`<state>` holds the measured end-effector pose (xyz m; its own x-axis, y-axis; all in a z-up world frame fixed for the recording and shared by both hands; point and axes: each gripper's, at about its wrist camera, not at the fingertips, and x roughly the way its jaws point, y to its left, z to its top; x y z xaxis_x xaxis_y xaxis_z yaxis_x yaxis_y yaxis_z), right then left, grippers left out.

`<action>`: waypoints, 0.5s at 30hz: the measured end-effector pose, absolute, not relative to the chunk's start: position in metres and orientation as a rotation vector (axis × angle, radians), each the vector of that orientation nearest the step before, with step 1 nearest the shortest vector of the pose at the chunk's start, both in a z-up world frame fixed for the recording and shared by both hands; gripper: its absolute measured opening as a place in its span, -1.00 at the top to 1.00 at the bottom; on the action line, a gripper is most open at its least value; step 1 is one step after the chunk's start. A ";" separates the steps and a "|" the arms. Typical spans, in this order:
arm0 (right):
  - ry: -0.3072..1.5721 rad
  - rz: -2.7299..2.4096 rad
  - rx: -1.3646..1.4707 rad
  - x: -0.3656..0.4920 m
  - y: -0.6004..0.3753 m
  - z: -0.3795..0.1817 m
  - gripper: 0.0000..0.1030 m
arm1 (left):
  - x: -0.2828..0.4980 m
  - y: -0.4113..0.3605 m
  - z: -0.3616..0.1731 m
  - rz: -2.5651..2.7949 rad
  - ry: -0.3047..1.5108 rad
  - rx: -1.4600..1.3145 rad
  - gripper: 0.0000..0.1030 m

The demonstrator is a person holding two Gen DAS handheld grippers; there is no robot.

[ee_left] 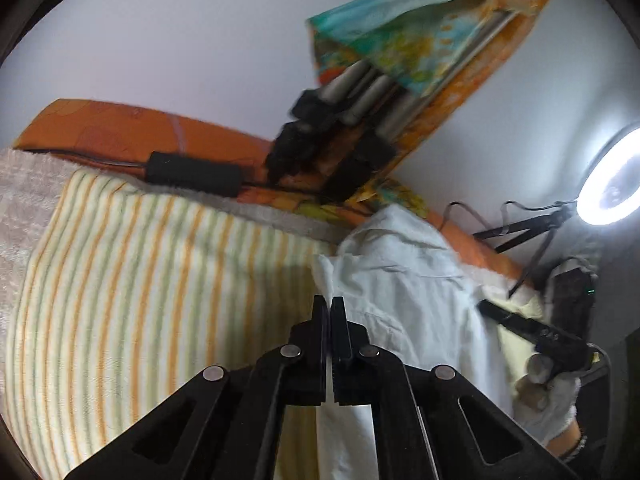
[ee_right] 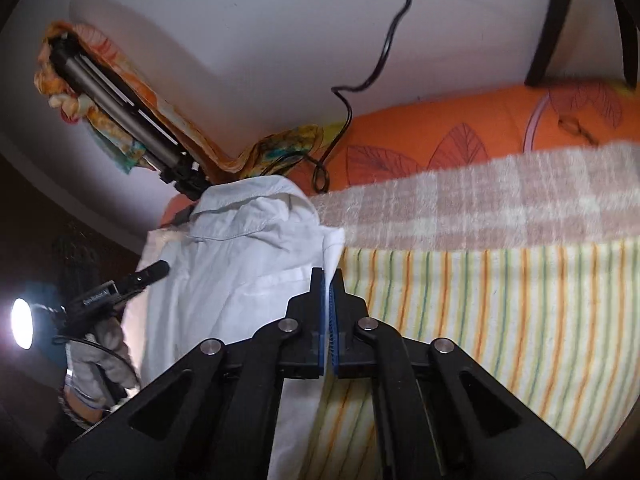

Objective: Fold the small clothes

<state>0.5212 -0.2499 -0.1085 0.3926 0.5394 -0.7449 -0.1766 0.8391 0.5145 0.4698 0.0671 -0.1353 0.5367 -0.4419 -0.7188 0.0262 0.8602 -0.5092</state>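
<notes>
White cotton is what both tools have hold of: a small white shirt (ee_right: 248, 264) lies collar-away on a striped towel (ee_right: 500, 320), and each gripper pinches one of its edges. In the right wrist view the right gripper (ee_right: 329, 280) has its blue-padded jaws drawn together with a thin fold of the shirt's edge between them; in the left wrist view the left gripper (ee_left: 329, 308) stands the same way, jaws closed to a slit on white cloth that runs up out of them. Both grips look taken, so the step in hand, I judge, is carrying the pinched cloth over into a fold.

To do that well, both hands should lift only enough to free the cloth from the towel, travel together at one pace so the edge stays straight, and lay it down square before letting go. Uneven pulling would skew the crease or drag the whole shirt across the towel.

Beyond the shirt lies a checked blanket (ee_right: 480, 204), then an orange leaf-printed sheet (ee_right: 460, 128) against the wall. A folded tripod (ee_right: 120, 120) wrapped in patterned cloth leans there, and a ring light (ee_left: 612, 188) glares at the side.
</notes>
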 end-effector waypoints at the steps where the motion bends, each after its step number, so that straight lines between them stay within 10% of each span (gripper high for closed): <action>1: 1.082 0.455 0.382 0.523 -0.251 -0.110 0.95 | 0.470 0.070 -0.139 -0.293 0.979 -0.498 1.00; 6: 1.087 0.501 0.469 0.526 -0.263 -0.111 0.87 | 0.470 0.078 -0.143 -0.313 0.954 -0.586 0.27; 9: 1.088 0.494 0.529 0.527 -0.274 -0.113 0.38 | 0.473 0.071 -0.141 -0.322 0.935 -0.585 -0.01; 11: 1.083 0.502 0.525 0.527 -0.273 -0.113 0.38 | 0.476 0.061 -0.140 -0.326 0.933 -0.549 0.04; 13: 1.095 0.525 0.501 0.528 -0.264 -0.113 0.67 | 0.481 0.048 -0.141 -0.345 0.964 -0.487 0.84; 15: 1.107 0.533 0.448 0.528 -0.252 -0.111 0.91 | 0.481 0.044 -0.142 -0.330 0.975 -0.460 1.00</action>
<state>0.5280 -0.2521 -0.1111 0.3469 0.6081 -0.7141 -0.1790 0.7903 0.5860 0.4812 0.0437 -0.1424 0.5239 -0.4662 -0.7129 0.0630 0.8558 -0.5134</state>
